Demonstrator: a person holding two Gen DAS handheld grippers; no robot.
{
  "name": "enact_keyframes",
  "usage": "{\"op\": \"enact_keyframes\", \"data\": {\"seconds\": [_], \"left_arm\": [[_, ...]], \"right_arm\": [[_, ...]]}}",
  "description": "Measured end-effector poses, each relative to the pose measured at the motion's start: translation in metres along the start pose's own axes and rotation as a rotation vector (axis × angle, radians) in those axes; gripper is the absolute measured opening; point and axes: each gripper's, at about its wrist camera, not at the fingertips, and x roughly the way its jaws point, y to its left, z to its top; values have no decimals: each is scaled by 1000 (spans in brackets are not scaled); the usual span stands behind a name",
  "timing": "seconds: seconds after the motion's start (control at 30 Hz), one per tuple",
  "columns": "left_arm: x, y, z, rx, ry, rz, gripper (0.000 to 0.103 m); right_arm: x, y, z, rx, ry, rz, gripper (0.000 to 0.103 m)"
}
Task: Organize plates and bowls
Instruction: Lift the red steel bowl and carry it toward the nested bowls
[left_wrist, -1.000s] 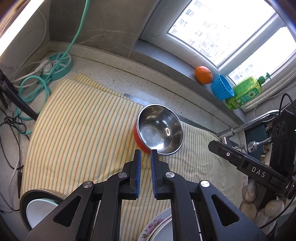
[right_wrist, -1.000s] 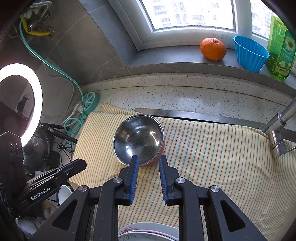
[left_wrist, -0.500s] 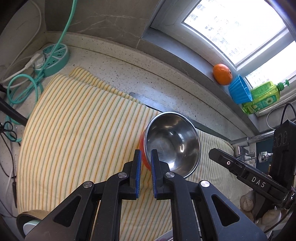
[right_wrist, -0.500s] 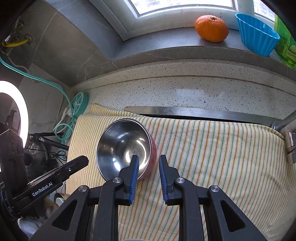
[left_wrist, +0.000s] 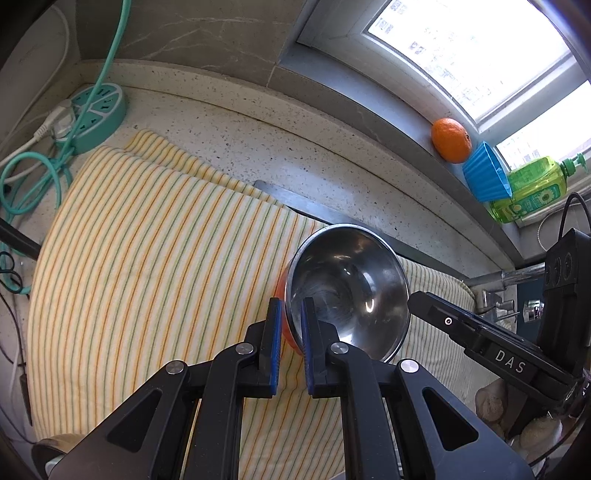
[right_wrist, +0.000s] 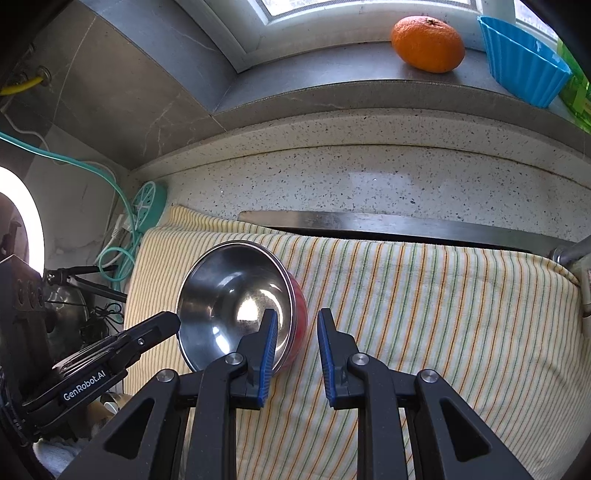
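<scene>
A steel bowl with a red outside (left_wrist: 349, 291) sits on the striped yellow cloth (left_wrist: 147, 258). My left gripper (left_wrist: 290, 314) has its blue pads astride the bowl's near rim, one inside and one outside, narrowly parted; I cannot tell whether they press it. In the right wrist view the same bowl (right_wrist: 236, 302) lies left of centre. My right gripper (right_wrist: 293, 325) is open, with its left pad over the bowl's right rim and its right pad above the cloth (right_wrist: 424, 306).
An orange (right_wrist: 427, 43), a blue ribbed cup (right_wrist: 522, 70) and a green soap bottle (left_wrist: 532, 188) stand on the window sill. A teal power strip with cables (left_wrist: 94, 116) lies at the left. A faucet (right_wrist: 570, 254) is at the right.
Both grippers have moved forward and down to the bowl. The left pads now straddle its rim and the right pads reach its right side. The plates at the bottom edge have left view.
</scene>
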Motion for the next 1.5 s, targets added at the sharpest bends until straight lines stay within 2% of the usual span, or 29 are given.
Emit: {"op": "enact_keyframes", "data": {"seconds": [0.37, 0.73, 0.97, 1.5], "left_arm": [[6, 1, 2, 0, 15, -12, 8], [10, 2, 1, 0, 8, -14, 6], [9, 1, 0, -4, 6, -19, 5], [-29, 1, -12, 3, -56, -41, 5]], "right_arm": [[12, 3, 1, -13, 27, -4, 19], [19, 2, -2, -6, 36, 2, 6], [17, 6, -3, -18, 30, -19, 6], [-20, 21, -13, -30, -7, 2, 6]]}}
